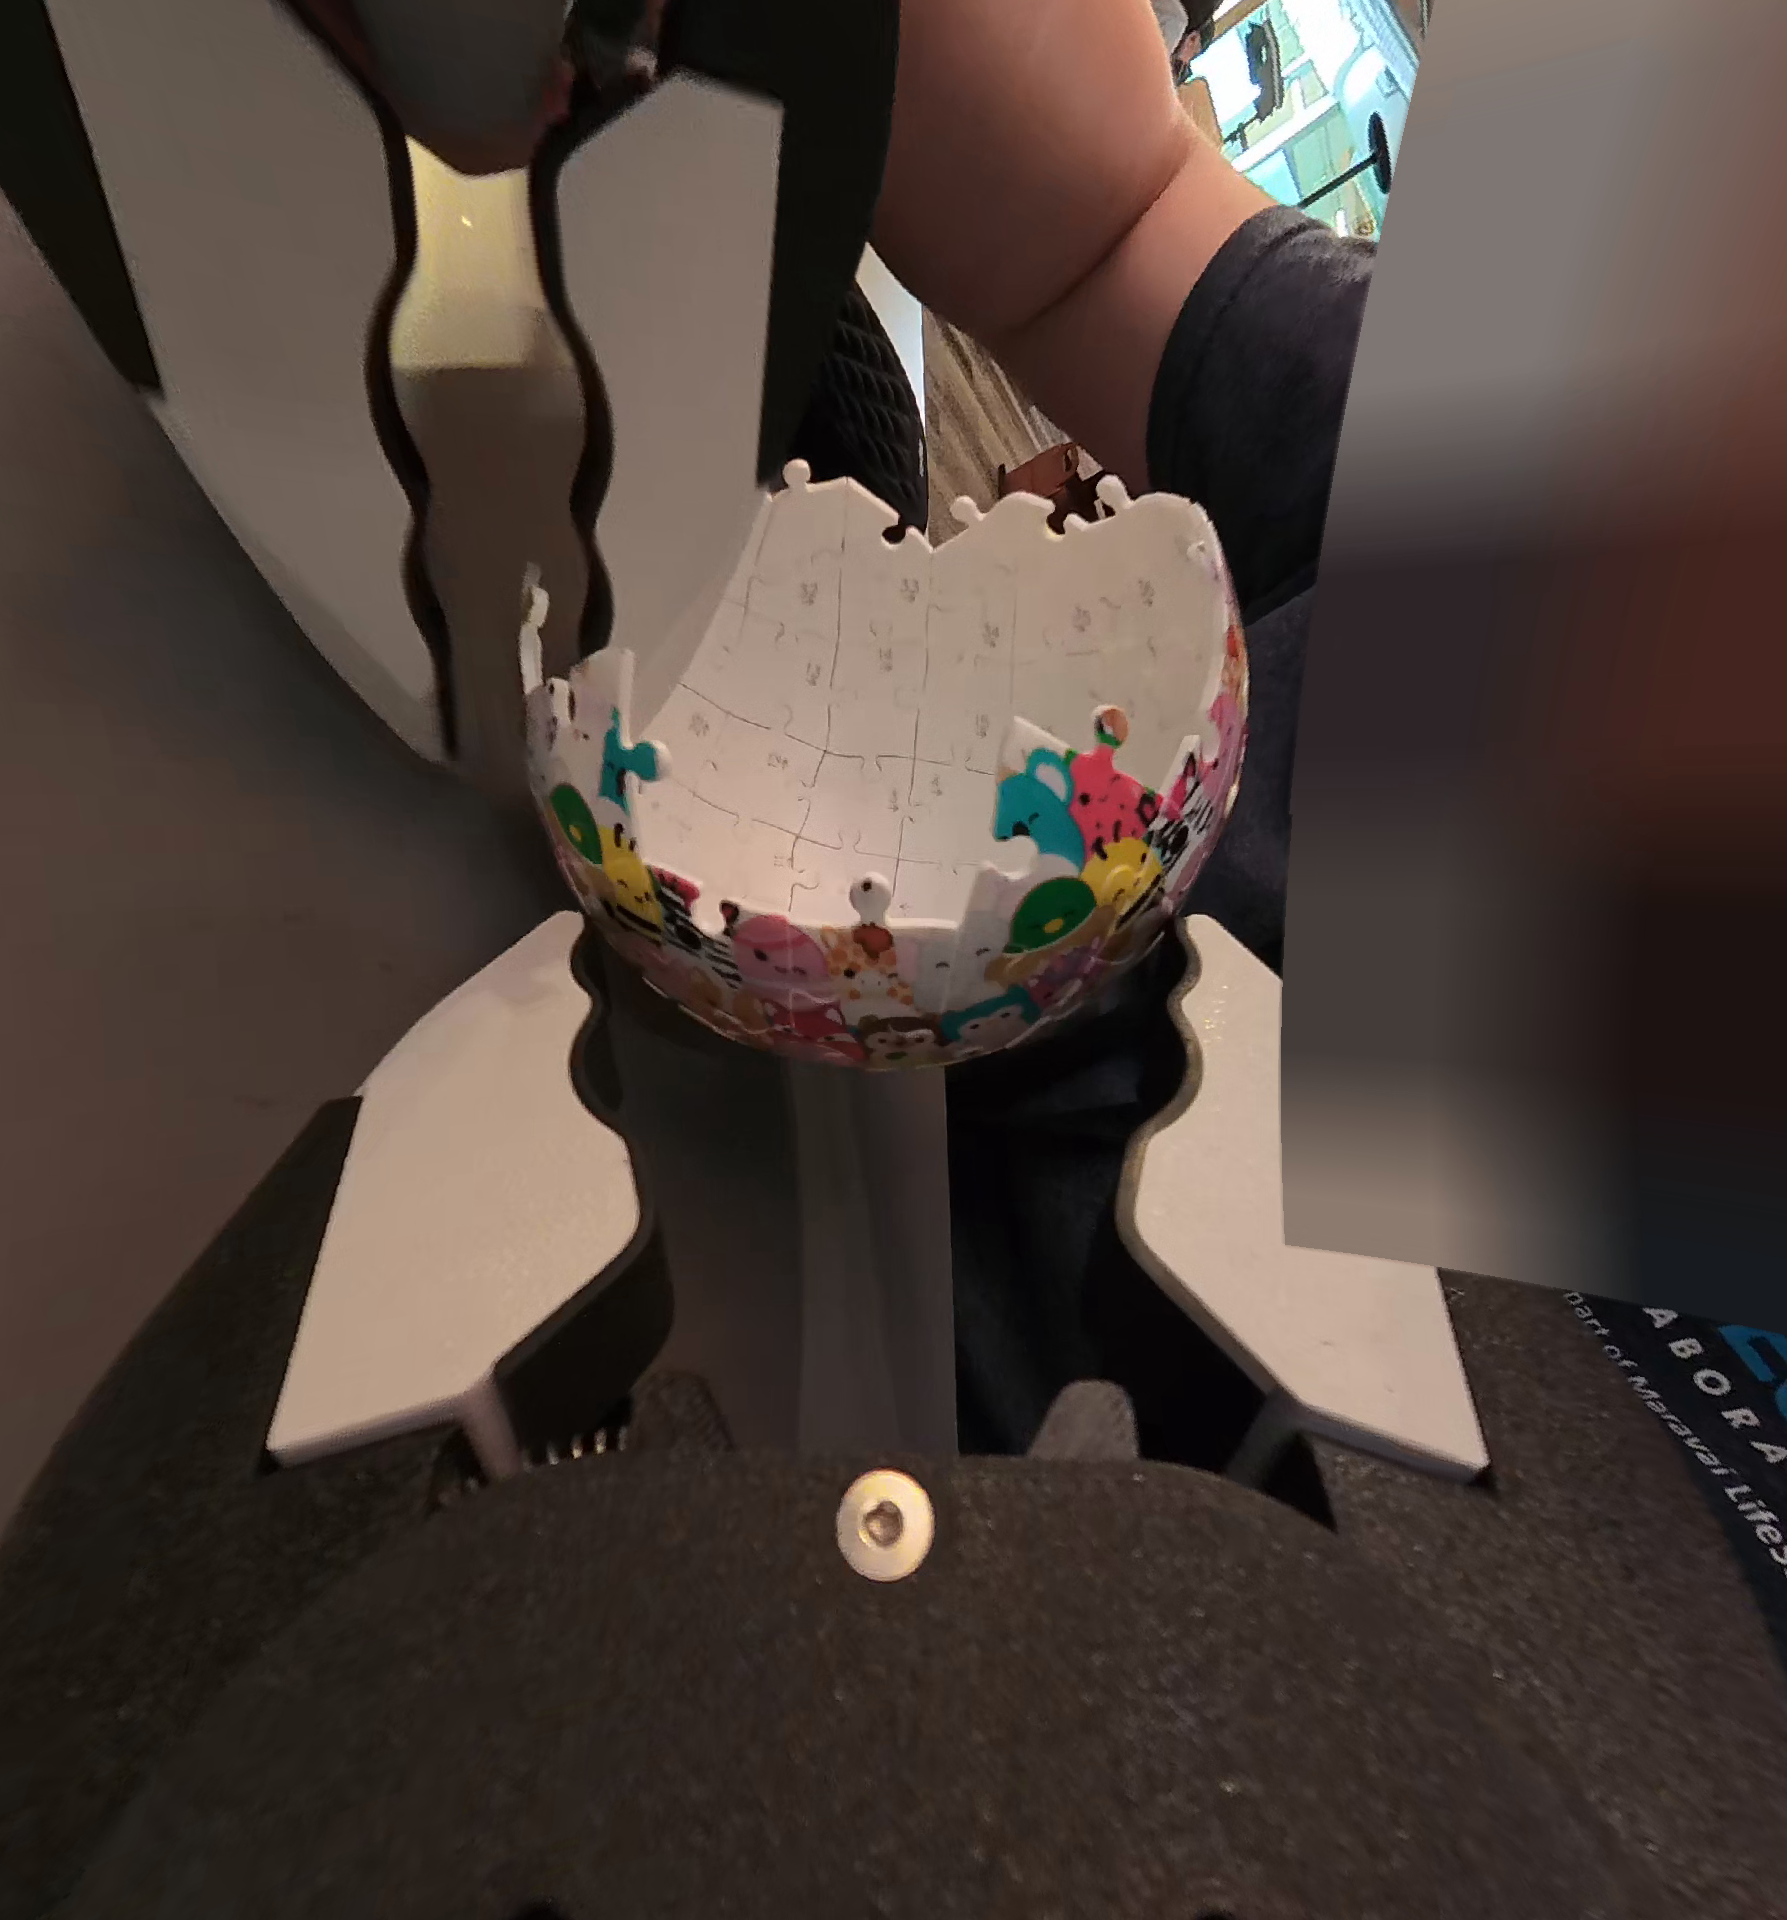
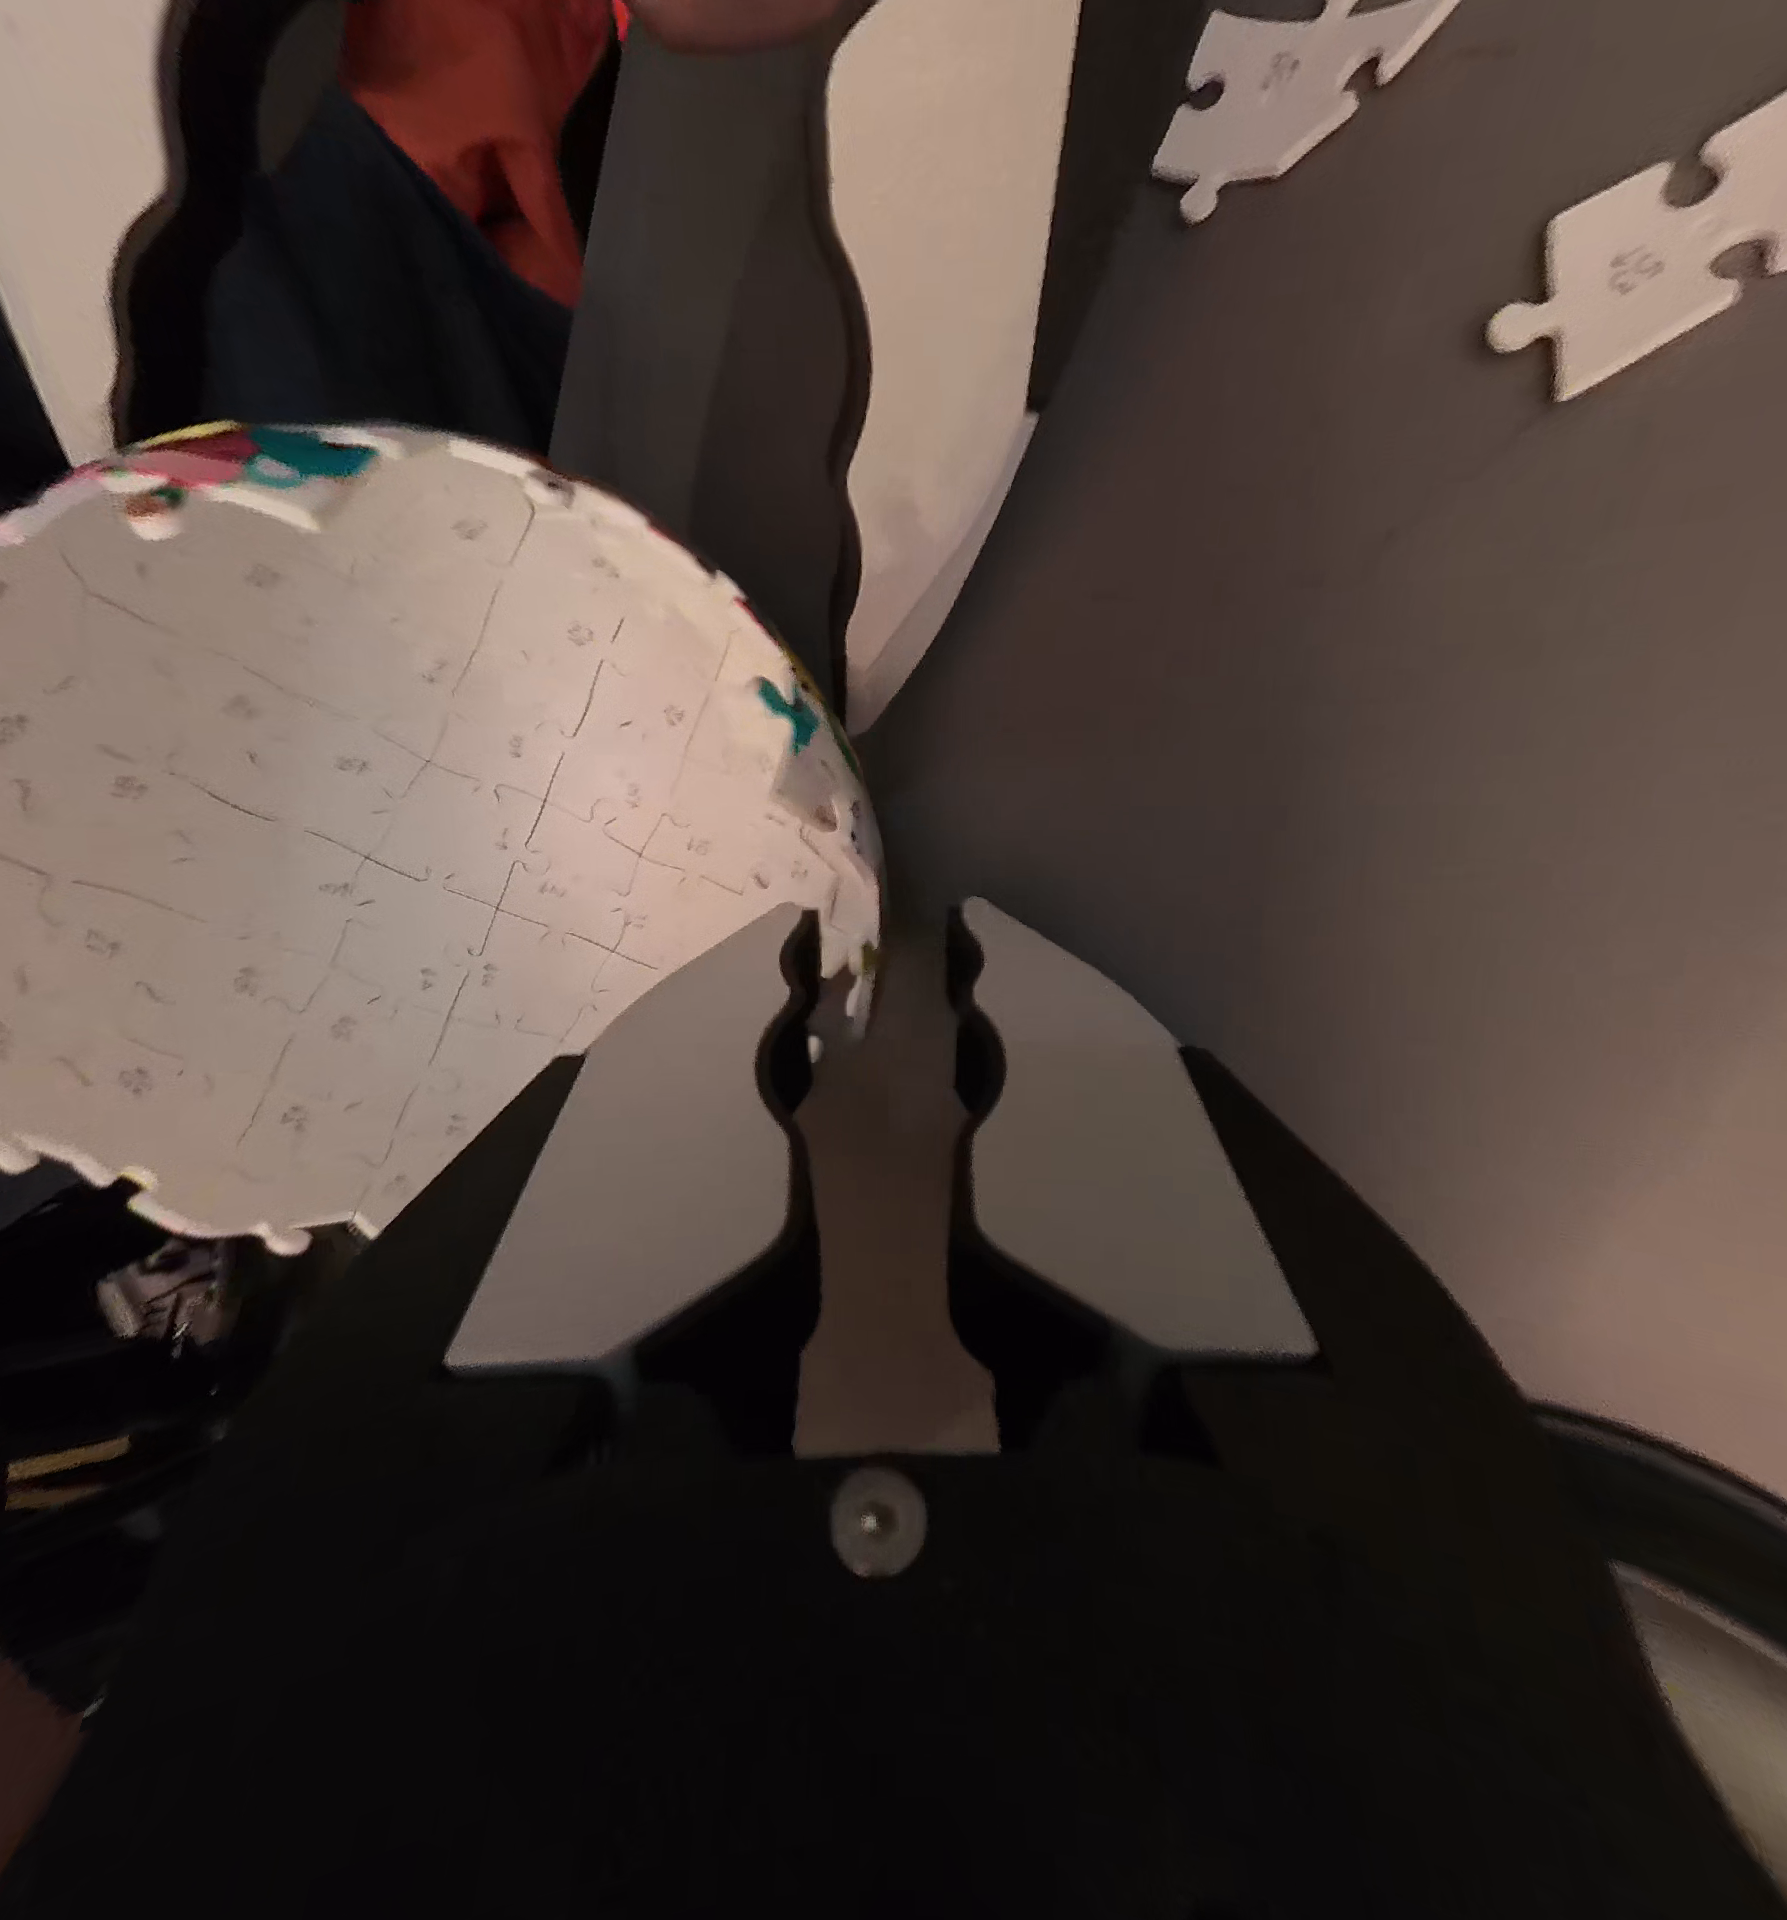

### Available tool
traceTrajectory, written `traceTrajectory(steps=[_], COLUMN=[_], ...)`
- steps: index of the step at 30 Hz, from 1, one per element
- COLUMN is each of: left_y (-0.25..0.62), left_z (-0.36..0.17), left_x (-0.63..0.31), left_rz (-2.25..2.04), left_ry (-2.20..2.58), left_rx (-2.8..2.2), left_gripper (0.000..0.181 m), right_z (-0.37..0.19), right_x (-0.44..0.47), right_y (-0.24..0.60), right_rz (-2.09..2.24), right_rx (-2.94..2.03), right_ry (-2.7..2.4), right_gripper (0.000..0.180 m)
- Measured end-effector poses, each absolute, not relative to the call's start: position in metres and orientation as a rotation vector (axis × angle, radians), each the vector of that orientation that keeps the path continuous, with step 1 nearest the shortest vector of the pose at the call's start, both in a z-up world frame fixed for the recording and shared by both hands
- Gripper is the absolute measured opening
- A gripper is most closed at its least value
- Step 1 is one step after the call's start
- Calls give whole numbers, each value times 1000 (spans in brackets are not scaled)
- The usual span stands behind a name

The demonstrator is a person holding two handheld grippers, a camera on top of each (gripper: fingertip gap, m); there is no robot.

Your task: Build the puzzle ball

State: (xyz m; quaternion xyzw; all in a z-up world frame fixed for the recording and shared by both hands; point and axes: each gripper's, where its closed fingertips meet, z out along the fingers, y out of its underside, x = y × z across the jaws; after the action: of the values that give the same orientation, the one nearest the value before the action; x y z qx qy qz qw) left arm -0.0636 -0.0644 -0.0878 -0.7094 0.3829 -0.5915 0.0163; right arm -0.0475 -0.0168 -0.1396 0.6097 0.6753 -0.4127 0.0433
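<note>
The half-built puzzle ball is an open bowl, white inside and printed with colourful cartoon figures outside. My left gripper is shut on its lower part, one finger on each side, and holds it up with the opening facing the camera. My right gripper comes down from above at the ball's left rim. In the right wrist view the right gripper has a narrow gap between its jaws, which straddle a small white rim piece of the ball. A strip of table shows between that piece and the right jaw.
Two loose white puzzle pieces lie face down on the grey table at the far right. A dark round rim sits at the lower right. A person's arm is behind the ball.
</note>
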Motion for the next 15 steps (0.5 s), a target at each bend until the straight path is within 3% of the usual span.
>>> traceTrajectory(steps=[7,15], left_y=[-61,-55], left_z=[-87,-84], left_x=[-65,-66], left_rz=[-1869,-1908], left_ry=[1193,1142], left_rx=[-2198,-2187], left_gripper=[98,95], right_z=[-124,-129], right_x=[-43,-18], right_y=[-2,0], right_rz=[-1352,-1396], right_rx=[1952,2079], right_ry=[2201,2090], right_gripper=[38,38])
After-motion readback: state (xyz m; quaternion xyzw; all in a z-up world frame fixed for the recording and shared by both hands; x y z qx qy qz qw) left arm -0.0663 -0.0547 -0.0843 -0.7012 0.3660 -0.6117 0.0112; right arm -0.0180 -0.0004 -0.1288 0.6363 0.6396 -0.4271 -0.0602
